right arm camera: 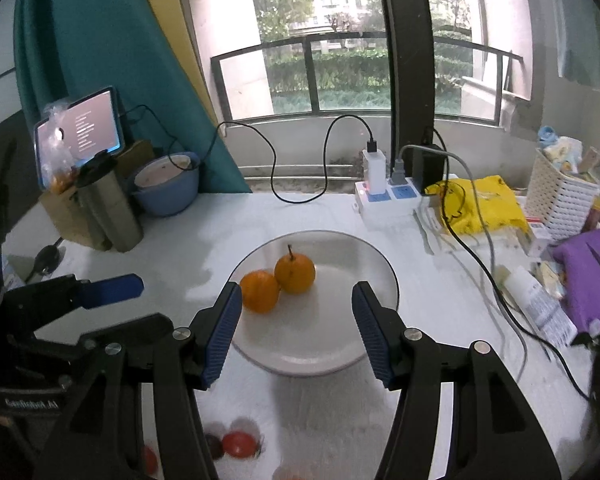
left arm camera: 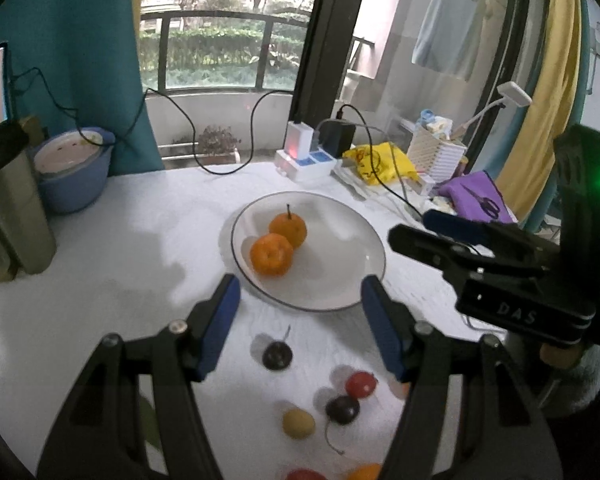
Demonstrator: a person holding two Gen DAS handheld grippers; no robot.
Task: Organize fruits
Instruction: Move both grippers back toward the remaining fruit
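left gripper [left arm camera: 300, 320] jaws apart, empty, right gripper [right arm camera: 296, 330] likewise, body marked "DAS", two oranges [right arm camera: 278, 282] touching on white plate [right arm camera: 320, 360], small fruits [left arm camera: 320, 392] on table

A glossy, smooth plate [right arm camera: 380, 264], ceramic by its look, is set on a matt white cloth [right arm camera: 180, 248]. Dimpled orange peel is seen on the two oranges [right arm camera: 278, 282]. Ribbed blue pads [right arm camera: 224, 332] are mounted on matt black gripper arms. A brushed-metal tumbler [right arm camera: 108, 208] is seen at the left.
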